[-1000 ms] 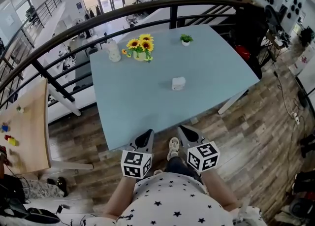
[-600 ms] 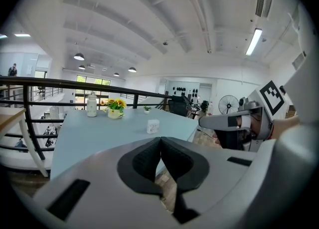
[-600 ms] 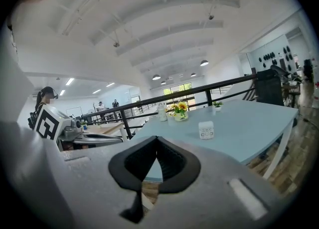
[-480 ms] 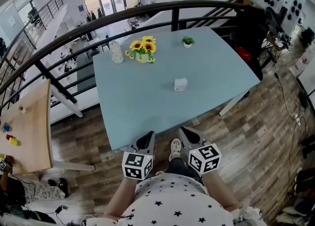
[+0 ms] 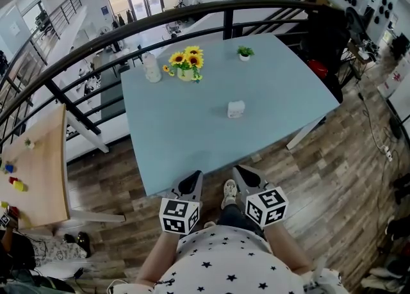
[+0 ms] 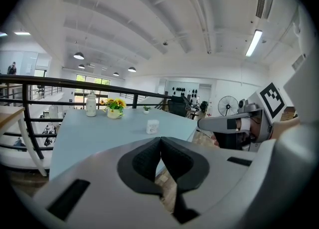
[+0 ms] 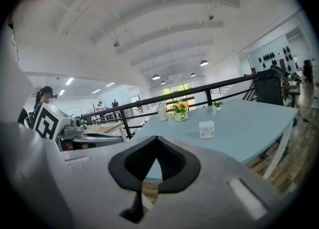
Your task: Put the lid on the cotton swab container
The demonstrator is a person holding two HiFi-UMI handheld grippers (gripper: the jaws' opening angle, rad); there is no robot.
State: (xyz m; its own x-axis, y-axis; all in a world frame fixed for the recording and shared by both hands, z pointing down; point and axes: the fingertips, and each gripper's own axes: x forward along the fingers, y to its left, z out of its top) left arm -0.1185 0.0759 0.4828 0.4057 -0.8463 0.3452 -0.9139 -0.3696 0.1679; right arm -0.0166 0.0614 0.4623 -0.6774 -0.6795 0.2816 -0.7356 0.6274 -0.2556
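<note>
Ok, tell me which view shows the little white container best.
The right gripper view: the container appears largest there, side-on, unobstructed on the table. The left gripper view shows the container smaller; the head view shows the container tiny, from above.

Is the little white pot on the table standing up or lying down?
Standing up: the white pot sits flat on the blue table.

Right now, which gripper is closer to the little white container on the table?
Right. The right gripper is at the table's near edge, almost in line with the container; the left gripper is beside it, further to the left.
</note>
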